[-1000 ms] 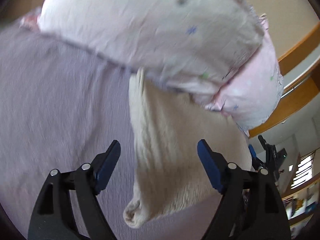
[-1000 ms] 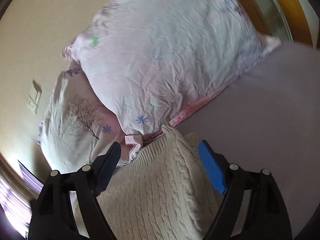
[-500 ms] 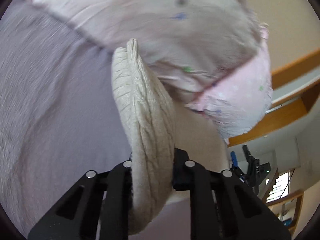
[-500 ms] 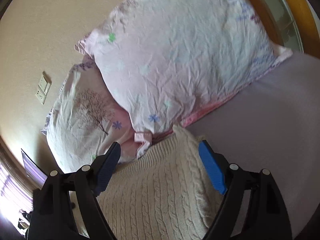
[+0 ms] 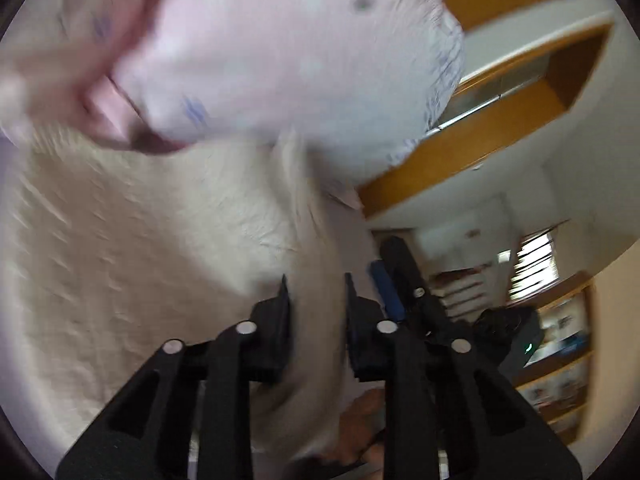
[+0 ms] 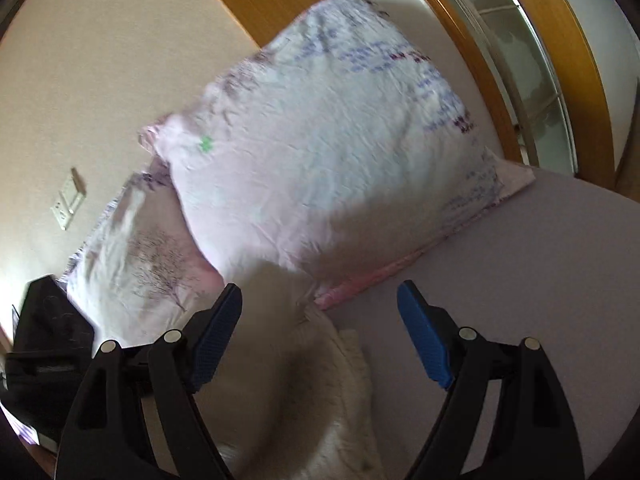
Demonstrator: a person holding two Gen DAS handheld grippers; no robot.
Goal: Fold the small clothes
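- Pinching a fold of the cream knit sweater (image 5: 160, 240), the left gripper (image 5: 316, 300) has its two black fingers (image 5: 276, 320) nearly together at the bottom middle of its frame, with the fabric squeezed between them.
- From that pinch the sweater spreads out over the whole left half of the left view, pretty blurry, and a ridge of it runs up toward the middle of the frame.
- The right gripper (image 6: 320, 320) is wide open at the bottom of its own frame, blue pads (image 6: 424, 340) well apart and not holding anything.
- Part of the sweater (image 6: 320, 400) sits low between those open fingers, touching the lower edge of the big pillow (image 6: 328, 152).
- That pillow is pale pink with small flower prints and fills the middle of the right view; a second pillow (image 6: 152, 264) with a tree print is tucked behind it toward the left.
- Everything's lying on a lilac bed sheet (image 6: 540, 280), lower right of the right view.
- A wooden frame (image 6: 480, 60) curves across the upper right, and a wall socket (image 6: 66, 204) sits on the beige wall at the left.
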